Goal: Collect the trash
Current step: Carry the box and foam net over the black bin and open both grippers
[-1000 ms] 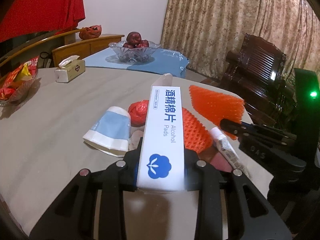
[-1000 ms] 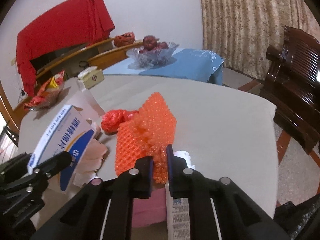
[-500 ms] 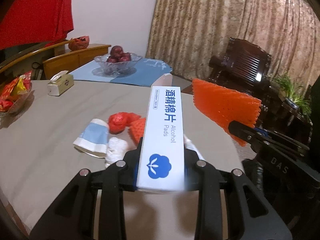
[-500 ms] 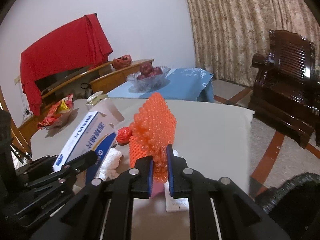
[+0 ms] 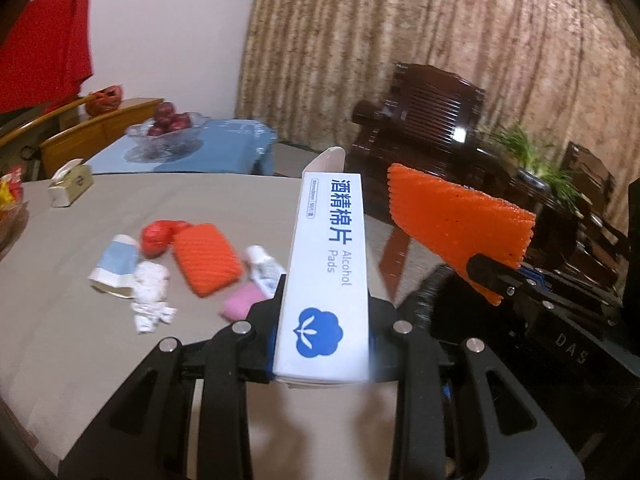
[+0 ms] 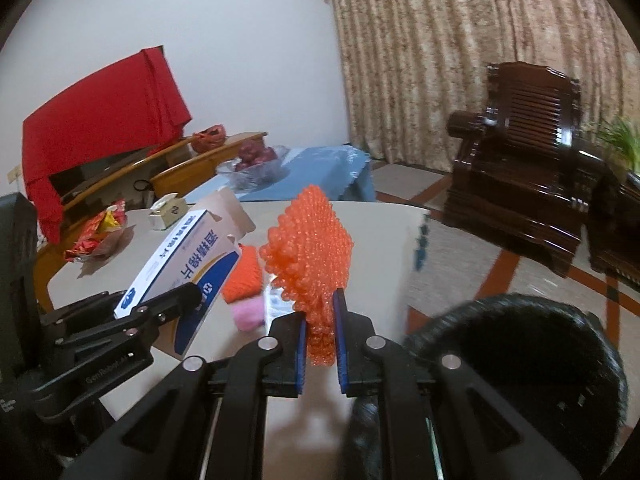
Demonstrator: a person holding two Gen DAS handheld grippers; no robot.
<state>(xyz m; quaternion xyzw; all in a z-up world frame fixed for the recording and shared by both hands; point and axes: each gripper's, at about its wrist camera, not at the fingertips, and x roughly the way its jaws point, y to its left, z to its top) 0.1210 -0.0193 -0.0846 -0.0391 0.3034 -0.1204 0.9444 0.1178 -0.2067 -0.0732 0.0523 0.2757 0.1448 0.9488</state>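
Note:
My left gripper (image 5: 322, 344) is shut on a white and blue alcohol pads box (image 5: 330, 272), held above the table's near edge; the box also shows in the right wrist view (image 6: 180, 264). My right gripper (image 6: 320, 344) is shut on an orange foam fruit net (image 6: 310, 252), seen from the left wrist view (image 5: 456, 224) raised off the table's right side. A black bin (image 6: 516, 364) sits on the floor just right of the right gripper. On the table lie a second orange net (image 5: 206, 258), a red bag (image 5: 160, 234), a paper cup (image 5: 116, 264), a crumpled tissue (image 5: 150, 296), a pink wad (image 5: 242, 306) and a white tube (image 5: 262, 266).
A tissue box (image 5: 70, 184), a snack bowl (image 6: 98, 236) and a glass fruit bowl (image 5: 166, 130) on a blue cloth stand further back. A dark wooden armchair (image 6: 524, 152) and plants (image 5: 532, 160) are to the right, past the table edge (image 6: 412, 240).
Both grippers have lifted and drawn back to the right with their loads. The orange net has left the table. The black bin has come into the right wrist view.

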